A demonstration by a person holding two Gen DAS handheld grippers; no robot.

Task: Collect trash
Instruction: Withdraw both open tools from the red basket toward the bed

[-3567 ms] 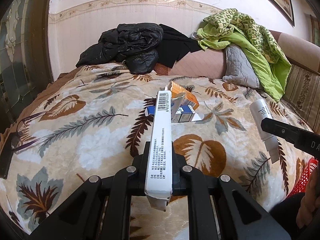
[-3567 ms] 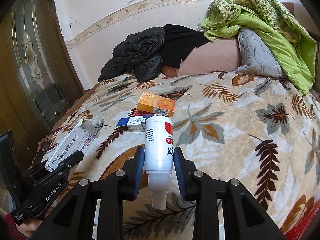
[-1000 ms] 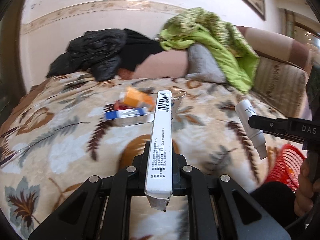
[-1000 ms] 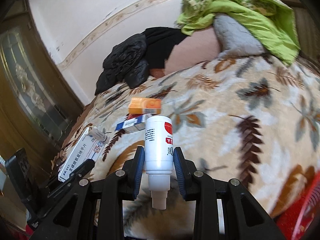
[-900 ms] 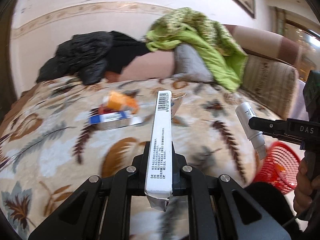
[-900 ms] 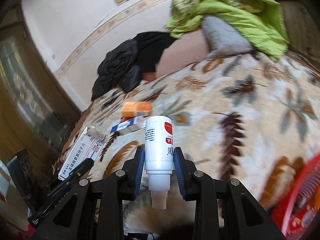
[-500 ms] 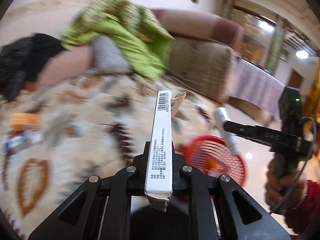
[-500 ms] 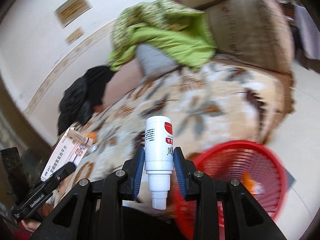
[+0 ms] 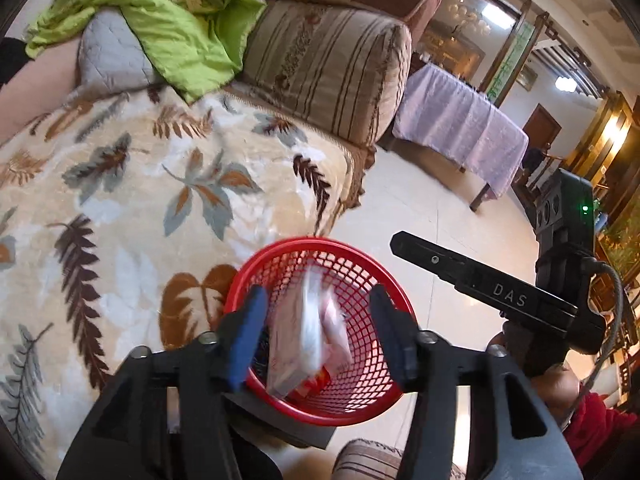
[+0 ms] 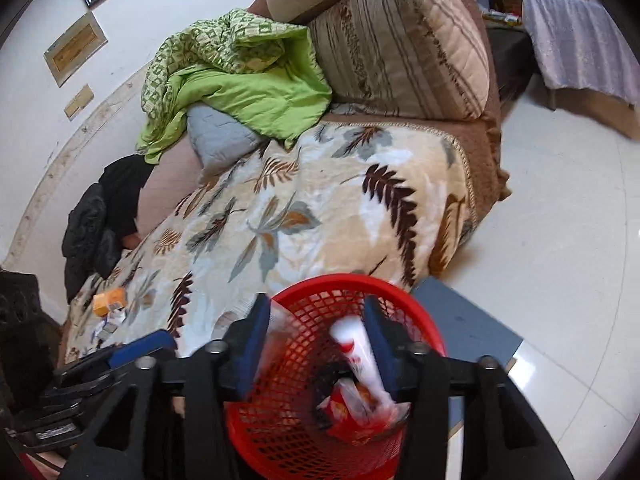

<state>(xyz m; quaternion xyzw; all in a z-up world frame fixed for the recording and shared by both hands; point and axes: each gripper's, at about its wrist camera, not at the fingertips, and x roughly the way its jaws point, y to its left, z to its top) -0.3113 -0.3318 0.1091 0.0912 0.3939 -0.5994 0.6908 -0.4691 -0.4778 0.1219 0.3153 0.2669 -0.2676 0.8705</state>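
Pale floor tiles (image 10: 560, 240) filled the right of both views, with the leaf-print blanket (image 9: 120, 200) on the sofa to the left.

My left gripper (image 9: 316, 336) sat at the bottom centre of its view, above the red basket (image 9: 384, 280). Its jaws had just been opening and stood apart; the blue pads touched nothing. Between them a white box (image 9: 304, 340) showed as a blur, clear of both pads, over the basket's mouth. Whether it had reached the litter below I could not tell. Red packaging (image 9: 316, 380) lay at the basket's bottom.

My right gripper (image 10: 316, 340) was likewise low and centre in its own view, over the same basket (image 10: 424, 320). Its jaws had also just been opening and stood apart. A white bottle (image 10: 360, 356) with red print, blurred, slanted inside the basket close to the right-hand pad; I could not tell whether it touched that pad. Beneath it lay a red packet (image 10: 348, 412).

In the left view the right gripper (image 9: 404, 240) reached in from the right edge, a hand (image 9: 560, 384) and red sleeve (image 9: 596, 428) at the lower right. A dark mat (image 10: 468, 328) lay under the basket. Farther out, an orange box (image 10: 110, 300) and a blue-and-white box (image 10: 108, 324) lay on the blanket at the left of the right view. A green quilt (image 10: 248, 92) and striped cushion (image 10: 400, 40) sat toward the top, a black coat (image 10: 92, 232) at the left, and a table with a lilac cloth (image 9: 460, 120) at the upper right of the left view.
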